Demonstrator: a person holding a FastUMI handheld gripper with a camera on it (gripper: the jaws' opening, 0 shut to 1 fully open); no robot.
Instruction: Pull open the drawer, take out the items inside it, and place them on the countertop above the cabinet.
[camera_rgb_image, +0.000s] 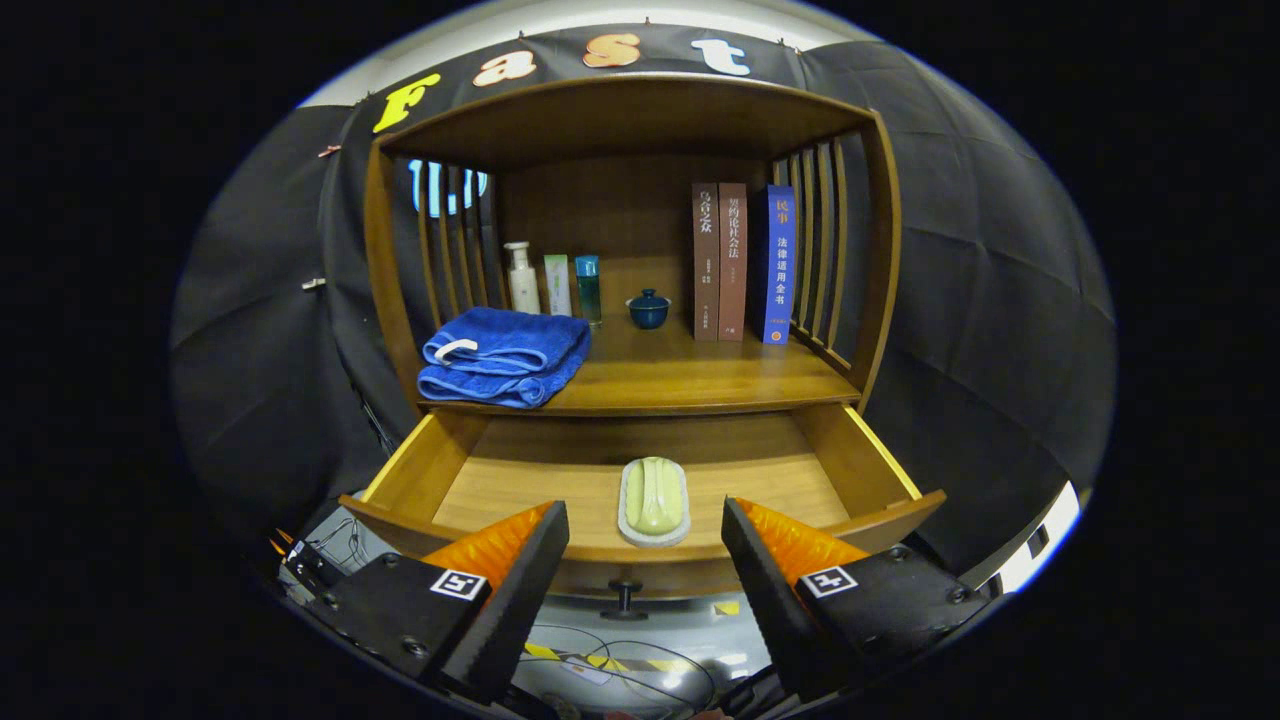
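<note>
The wooden drawer (860, 460) of the cabinet stands pulled out, its small dark knob (623, 598) showing on the front below. Inside it, near the front wall, lies a pale green bar of soap in a light dish (654, 499). My gripper (645, 540) is open above the drawer's front edge, and the soap dish lies between and just beyond the fingertips. Nothing sits between the fingers. The countertop (700, 378) above the drawer is a wooden shelf surface.
On the countertop sit a folded blue towel (503, 355) at the left, three bottles (553, 283), a small dark blue lidded cup (648, 308) and three upright books (742, 262). Slatted sides and a top board enclose the shelf. Cables lie on the floor below.
</note>
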